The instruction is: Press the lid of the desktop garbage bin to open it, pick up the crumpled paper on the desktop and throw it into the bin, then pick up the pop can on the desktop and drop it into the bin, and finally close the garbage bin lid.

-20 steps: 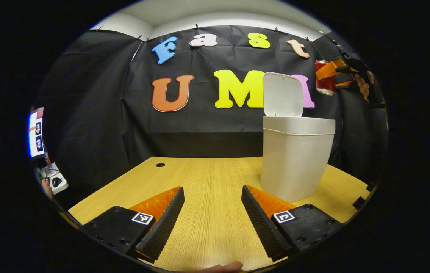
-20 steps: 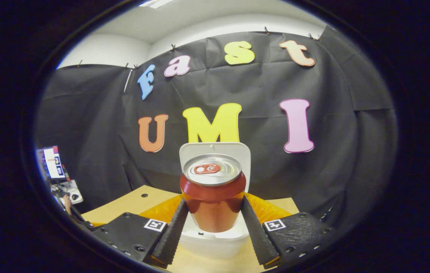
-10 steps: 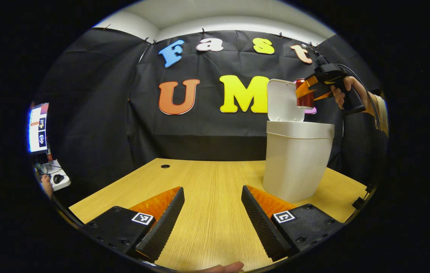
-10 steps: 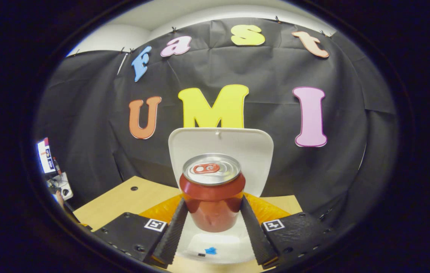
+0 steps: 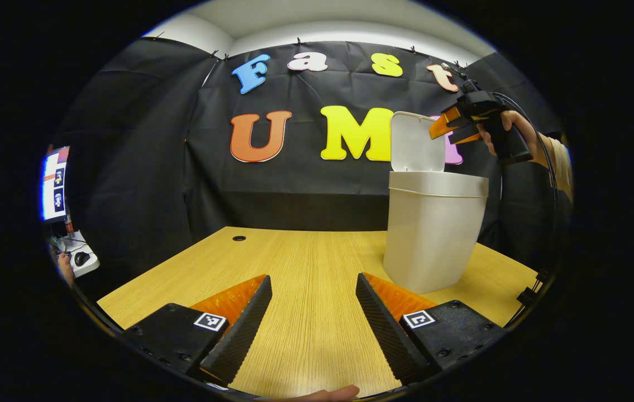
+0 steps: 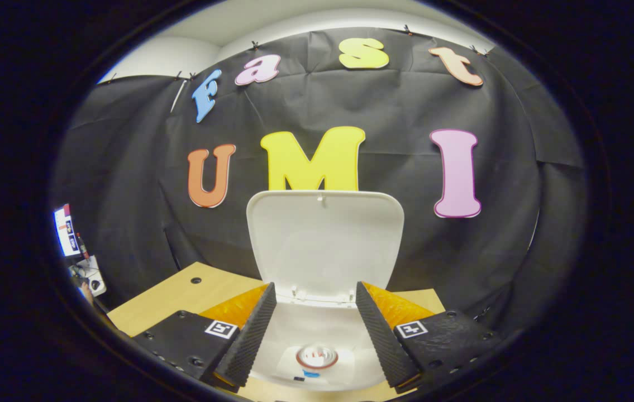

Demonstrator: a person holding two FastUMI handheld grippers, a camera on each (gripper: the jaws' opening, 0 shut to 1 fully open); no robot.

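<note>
The white bin stands on the wooden table, and its lid is flipped up. The right gripper is held by a hand above the bin's open mouth. Its fingers are spread apart and hold nothing. Down inside the bin the can sits upright, its round top showing. The left gripper hangs low over the table, near the bin. Its fingers are wide apart too, with only bare wood between them.
</note>
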